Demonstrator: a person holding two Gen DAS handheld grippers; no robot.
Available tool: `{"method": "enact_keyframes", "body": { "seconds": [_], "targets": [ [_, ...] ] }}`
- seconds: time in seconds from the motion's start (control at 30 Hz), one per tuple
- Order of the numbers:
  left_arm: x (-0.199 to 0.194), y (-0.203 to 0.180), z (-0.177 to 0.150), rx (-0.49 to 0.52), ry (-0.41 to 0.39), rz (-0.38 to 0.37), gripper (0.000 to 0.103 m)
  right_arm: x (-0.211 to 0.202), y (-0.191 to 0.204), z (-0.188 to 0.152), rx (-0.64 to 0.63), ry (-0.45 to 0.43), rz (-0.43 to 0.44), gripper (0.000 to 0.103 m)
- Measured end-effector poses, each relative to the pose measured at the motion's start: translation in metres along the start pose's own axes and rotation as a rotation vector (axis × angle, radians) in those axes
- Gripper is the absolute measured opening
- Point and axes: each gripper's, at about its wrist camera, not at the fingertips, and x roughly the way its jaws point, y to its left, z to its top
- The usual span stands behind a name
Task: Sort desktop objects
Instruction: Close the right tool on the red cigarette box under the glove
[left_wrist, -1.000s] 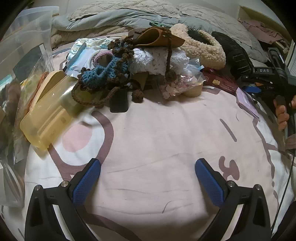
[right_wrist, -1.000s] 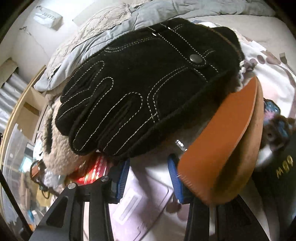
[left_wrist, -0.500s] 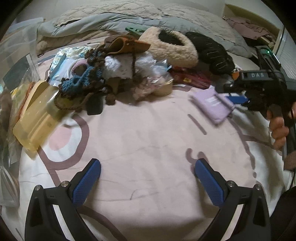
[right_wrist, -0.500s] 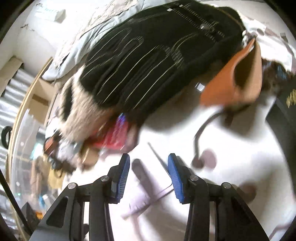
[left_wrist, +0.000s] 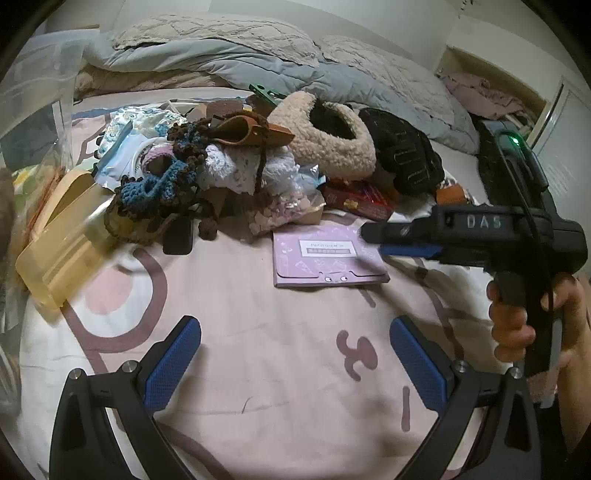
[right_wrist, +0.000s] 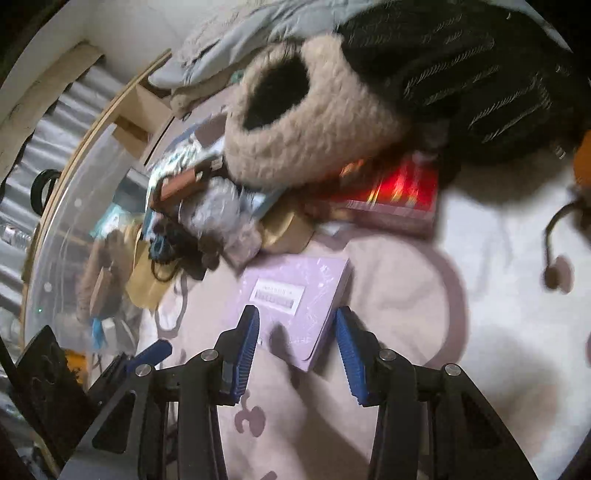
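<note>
The left tongs (left_wrist: 295, 354) hang released, blue pads wide apart over bare pink bedsheet (left_wrist: 266, 369), nothing between them. Ahead of them lies the heap: a yellow plastic case (left_wrist: 62, 254) at the left, a blue-and-brown crochet piece (left_wrist: 155, 188), a fleecy beige slipper (left_wrist: 332, 144), a black stitched glove (left_wrist: 402, 158) and a red packet (left_wrist: 358, 199). In front of the heap a lilac card packet (left_wrist: 325, 258) lies flat on the sheet. Only the left view shows the person's right hand (left_wrist: 517, 325) gripping a black handle, with the right tongs reaching out over the packet's right edge.

The right wrist view, somewhat blurred, shows what that hides: the right tongs (right_wrist: 295, 350) stand partly parted, empty, their pads straddling the near corner of the lilac card packet (right_wrist: 291, 306); whether they touch it I cannot tell. It also shows a clear bin wall (right_wrist: 74, 240) at the left.
</note>
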Motion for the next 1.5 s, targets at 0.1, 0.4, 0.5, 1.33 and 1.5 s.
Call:
{"method": "enact_keyframes", "body": {
  "seconds": [0.1, 0.4, 0.5, 1.33, 1.5],
  "targets": [
    [0.001, 0.003, 0.002, -0.013, 0.001, -0.010, 0.103, -0.018, -0.019, 0.012, 0.067, -0.105, -0.052, 0.044],
    [0.006, 0.003, 0.002, -0.015, 0.010, -0.013, 0.103, -0.013, -0.062, 0.059, 0.206, -0.206, -0.145, 0.022],
    [0.008, 0.005, 0.005, -0.028, 0.012, -0.021, 0.103, -0.002, -0.067, 0.069, 0.220, -0.206, -0.137, 0.022],
    [0.015, 0.000, 0.002, -0.018, 0.036, -0.062, 0.103, 0.006, -0.056, 0.088, 0.170, -0.163, -0.141, 0.024],
    [0.017, 0.006, 0.005, -0.052, 0.036, -0.074, 0.103, 0.024, -0.061, 0.111, 0.169, -0.129, -0.178, 0.024]
  ]
}}
